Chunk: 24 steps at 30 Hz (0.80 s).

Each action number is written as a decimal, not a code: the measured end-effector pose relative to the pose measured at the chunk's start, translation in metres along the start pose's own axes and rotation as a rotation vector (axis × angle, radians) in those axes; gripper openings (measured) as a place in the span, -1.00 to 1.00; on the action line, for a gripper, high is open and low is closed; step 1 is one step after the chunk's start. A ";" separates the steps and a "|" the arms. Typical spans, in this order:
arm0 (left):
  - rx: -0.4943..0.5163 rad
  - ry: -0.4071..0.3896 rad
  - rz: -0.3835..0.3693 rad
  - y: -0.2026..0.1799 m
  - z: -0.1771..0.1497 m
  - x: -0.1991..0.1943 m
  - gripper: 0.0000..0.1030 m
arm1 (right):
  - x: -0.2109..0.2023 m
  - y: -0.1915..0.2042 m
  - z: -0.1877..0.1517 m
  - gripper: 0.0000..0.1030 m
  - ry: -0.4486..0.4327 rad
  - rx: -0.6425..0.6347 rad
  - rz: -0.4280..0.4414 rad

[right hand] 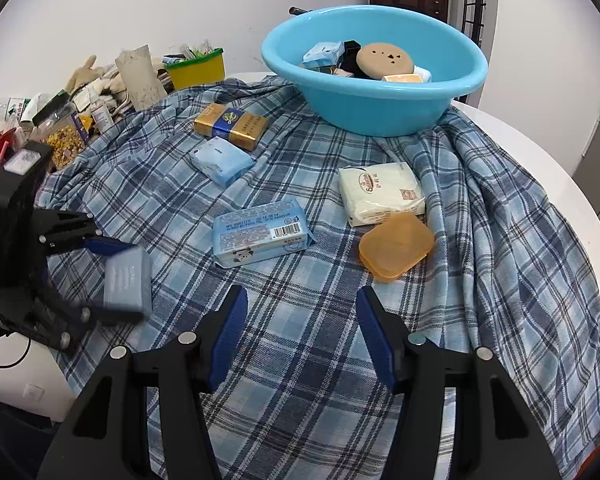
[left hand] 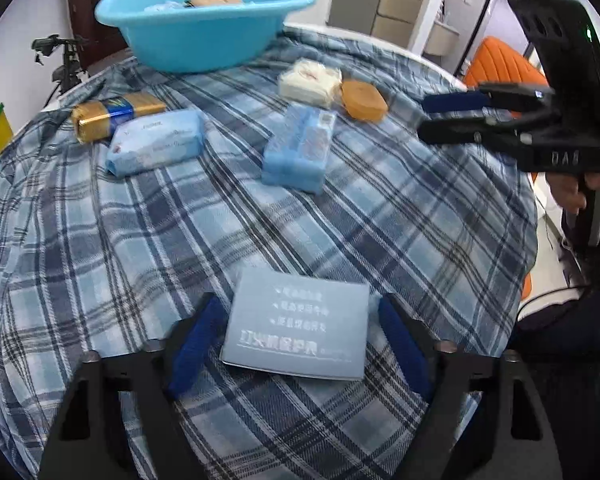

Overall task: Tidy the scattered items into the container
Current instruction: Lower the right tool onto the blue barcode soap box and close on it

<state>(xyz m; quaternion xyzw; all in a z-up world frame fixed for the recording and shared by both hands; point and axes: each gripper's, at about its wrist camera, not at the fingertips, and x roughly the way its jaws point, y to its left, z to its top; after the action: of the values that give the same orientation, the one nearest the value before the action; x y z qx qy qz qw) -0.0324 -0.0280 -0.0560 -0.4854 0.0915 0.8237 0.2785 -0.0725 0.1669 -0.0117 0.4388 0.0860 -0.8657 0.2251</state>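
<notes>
A blue basin (left hand: 204, 36) (right hand: 374, 92) stands at the far side of the plaid cloth and holds several items. My left gripper (left hand: 296, 334) is open, its fingers either side of a grey-blue box (left hand: 298, 330) (right hand: 128, 280) on the cloth. My right gripper (right hand: 302, 332) is open and empty above the cloth; it shows in the left wrist view (left hand: 428, 118). Scattered on the cloth: a gold-and-blue pack (left hand: 116, 116) (right hand: 232, 126), a light blue tissue pack (left hand: 156, 142) (right hand: 222, 160), a blue wipes pack (left hand: 300, 148) (right hand: 262, 232), a white pack (left hand: 310, 82) (right hand: 380, 192), an orange case (left hand: 364, 100) (right hand: 396, 246).
A round white table (right hand: 556, 168) lies under the plaid cloth (right hand: 500, 240). Clutter at its far left: a yellow bin (right hand: 198, 66), a jar of snacks (right hand: 62, 136), bottles and cloths. An orange chair (left hand: 500, 68) stands beyond the table.
</notes>
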 end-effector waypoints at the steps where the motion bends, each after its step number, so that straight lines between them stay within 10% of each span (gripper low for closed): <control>1: -0.021 -0.020 0.023 0.002 0.001 -0.004 0.31 | 0.000 0.000 0.001 0.08 0.002 -0.004 -0.004; 13: -0.271 -0.125 0.293 0.008 0.001 -0.022 0.30 | 0.023 0.016 0.028 0.38 0.025 -0.081 0.065; 24: -0.433 -0.176 0.310 0.005 0.005 -0.019 0.30 | 0.069 0.030 0.045 0.47 0.090 -0.151 0.078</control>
<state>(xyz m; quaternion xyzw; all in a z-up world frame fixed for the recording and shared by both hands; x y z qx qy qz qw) -0.0321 -0.0368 -0.0376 -0.4405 -0.0382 0.8958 0.0459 -0.1265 0.1028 -0.0380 0.4620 0.1438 -0.8267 0.2871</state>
